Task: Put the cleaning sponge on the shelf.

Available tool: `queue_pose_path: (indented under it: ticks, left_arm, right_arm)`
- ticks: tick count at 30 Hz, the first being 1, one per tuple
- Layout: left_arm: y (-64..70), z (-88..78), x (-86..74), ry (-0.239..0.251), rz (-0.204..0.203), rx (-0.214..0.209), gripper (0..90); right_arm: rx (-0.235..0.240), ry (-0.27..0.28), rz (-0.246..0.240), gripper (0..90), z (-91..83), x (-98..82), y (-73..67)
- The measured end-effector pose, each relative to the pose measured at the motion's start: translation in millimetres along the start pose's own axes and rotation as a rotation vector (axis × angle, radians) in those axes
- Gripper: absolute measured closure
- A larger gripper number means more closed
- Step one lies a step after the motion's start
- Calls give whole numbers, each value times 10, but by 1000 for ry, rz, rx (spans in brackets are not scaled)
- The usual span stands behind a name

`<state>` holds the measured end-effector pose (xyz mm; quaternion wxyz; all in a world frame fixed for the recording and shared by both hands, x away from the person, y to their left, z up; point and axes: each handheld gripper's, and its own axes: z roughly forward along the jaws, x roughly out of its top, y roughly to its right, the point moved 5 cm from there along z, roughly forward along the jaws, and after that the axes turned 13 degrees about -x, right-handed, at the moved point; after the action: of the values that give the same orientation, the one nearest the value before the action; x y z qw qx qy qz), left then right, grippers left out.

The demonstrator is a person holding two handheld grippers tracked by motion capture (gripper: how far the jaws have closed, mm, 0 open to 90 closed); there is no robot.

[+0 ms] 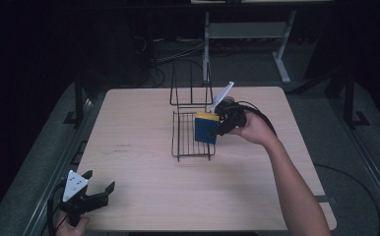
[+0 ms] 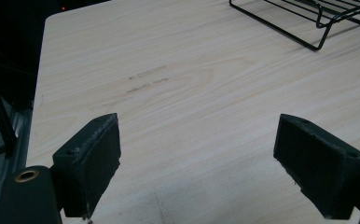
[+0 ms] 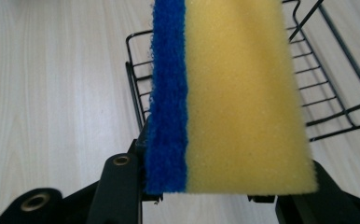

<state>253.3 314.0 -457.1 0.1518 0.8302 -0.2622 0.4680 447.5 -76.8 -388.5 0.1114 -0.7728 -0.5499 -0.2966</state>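
A yellow sponge with a blue scouring face point(image 1: 206, 127) point(image 3: 234, 98) hangs over the black wire rack point(image 1: 193, 135), clamped in my right gripper point(image 1: 221, 123), which is shut on it. In the right gripper view the sponge stands on edge between the jaws, with the rack point(image 3: 327, 84) below and behind it. My left gripper point(image 1: 99, 184) point(image 2: 197, 163) rests open near the table's front left corner, nothing between its pads point(image 2: 92, 158).
The rack has an upright wire back point(image 1: 190, 88) toward the far side. A corner of the rack point(image 2: 318, 23) lies ahead in the left gripper view. Bare wooden tabletop point(image 1: 129, 147) lies between the rack and the left gripper.
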Motion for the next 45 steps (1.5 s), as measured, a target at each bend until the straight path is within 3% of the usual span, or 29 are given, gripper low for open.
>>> queue_pose_path:
  ticks: [8,15,45]
  left_arm:
    - [1,4,-4,-4,3,-2,141]
    - [-8,-1,-6,-7,4,-1,141]
    - [-6,5,-6,-4,4,-1,141]
  right_arm:
    - [-11,13,20,563,66,114,129]
    - [-9,18,43,563,208,98,216]
    - [-5,-25,68,562,472,19,270]
